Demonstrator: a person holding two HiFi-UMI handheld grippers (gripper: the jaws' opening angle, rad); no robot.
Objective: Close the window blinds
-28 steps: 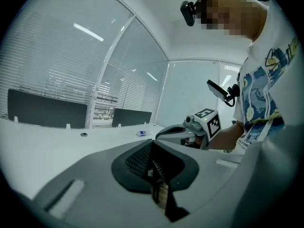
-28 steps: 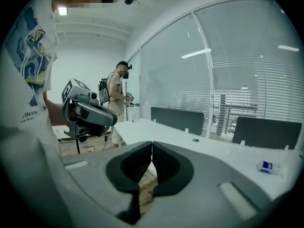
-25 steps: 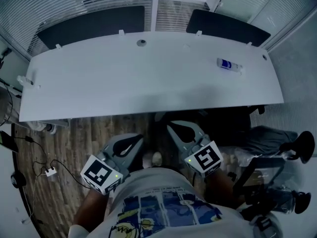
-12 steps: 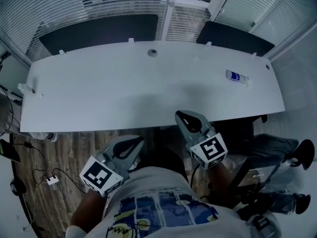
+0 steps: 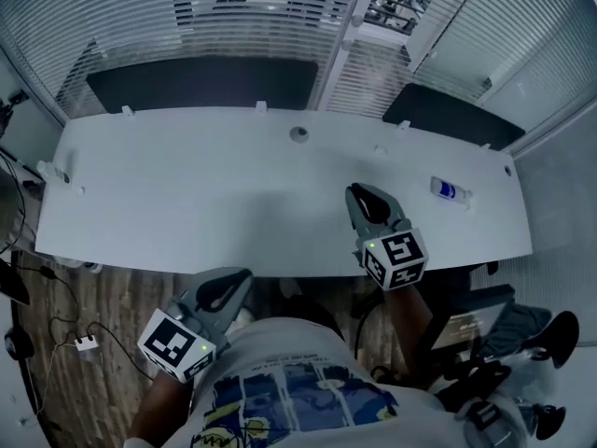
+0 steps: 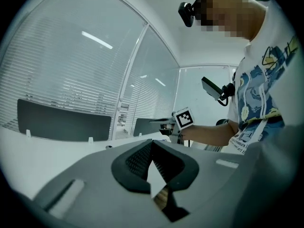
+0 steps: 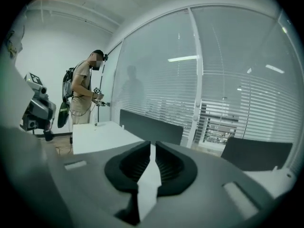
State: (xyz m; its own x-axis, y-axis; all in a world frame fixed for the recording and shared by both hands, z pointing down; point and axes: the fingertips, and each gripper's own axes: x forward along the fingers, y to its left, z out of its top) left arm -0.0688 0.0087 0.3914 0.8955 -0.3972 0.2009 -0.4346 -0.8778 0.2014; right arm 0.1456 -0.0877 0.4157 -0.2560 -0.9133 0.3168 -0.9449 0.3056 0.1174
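White blinds [image 5: 233, 17] are standing unclosed beyond the desk [image 5: 187, 194]; right tongs [image 5: 360, 194] are just parting, left tongs [image 5: 241, 276] clenched, both empty, next needing to reach them.

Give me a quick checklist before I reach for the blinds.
1. Right gripper empty: ok. Its jaws have just been opening a little, with nothing between them.
2. Left gripper empty: ok. Its jaws are together on nothing.
3. Blinds reached: not ok. They hang behind the desk, and neither gripper is at them.
4. Slats closed: not ok. Gaps show between them.
5. Cord or wand located: cannot tell.
6. Bottle out of the way: ok, probably. It lies off to the side.
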